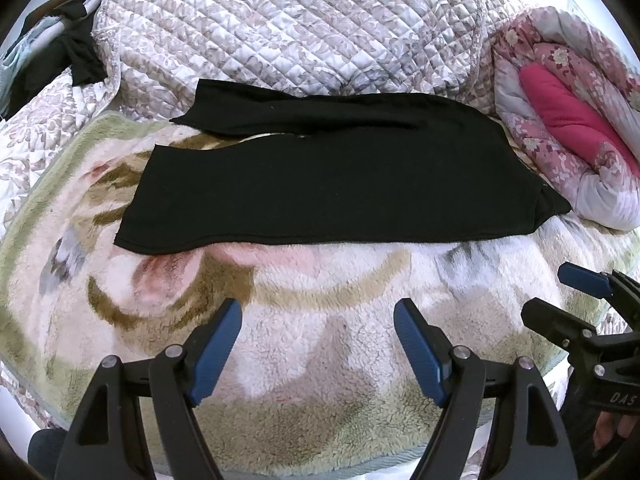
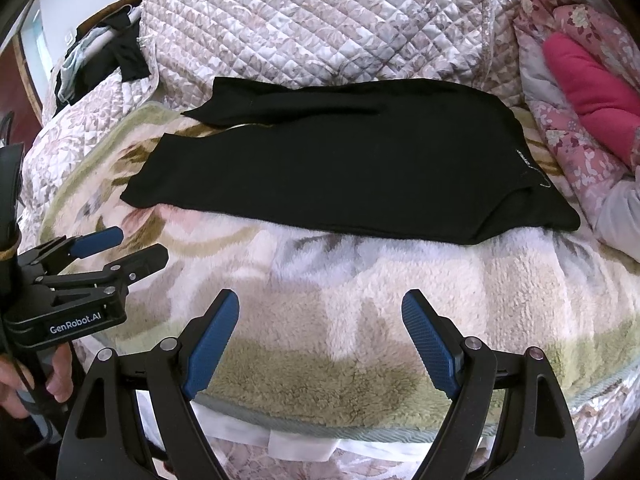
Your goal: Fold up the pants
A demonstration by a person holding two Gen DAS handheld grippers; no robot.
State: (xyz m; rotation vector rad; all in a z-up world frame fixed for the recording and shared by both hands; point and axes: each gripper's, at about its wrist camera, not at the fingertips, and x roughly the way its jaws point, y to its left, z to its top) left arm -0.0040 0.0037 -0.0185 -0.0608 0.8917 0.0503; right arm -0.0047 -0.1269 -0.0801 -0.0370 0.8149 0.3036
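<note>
Black pants (image 1: 328, 184) lie spread flat on a fleece floral blanket (image 1: 328, 292), legs pointing left, waistband at the right. They also show in the right wrist view (image 2: 340, 172). My left gripper (image 1: 318, 312) is open and empty, over the blanket short of the pants' near edge. My right gripper (image 2: 320, 304) is open and empty, also short of the near edge. The right gripper shows at the right edge of the left wrist view (image 1: 560, 292). The left gripper shows at the left of the right wrist view (image 2: 136, 244).
A quilted floral bedspread (image 1: 288, 28) rises behind the pants. A rolled pink floral duvet (image 1: 568, 104) lies at the right. Dark clothes (image 1: 76, 52) are piled at the far left. The blanket's front edge (image 2: 320, 432) is close below the grippers.
</note>
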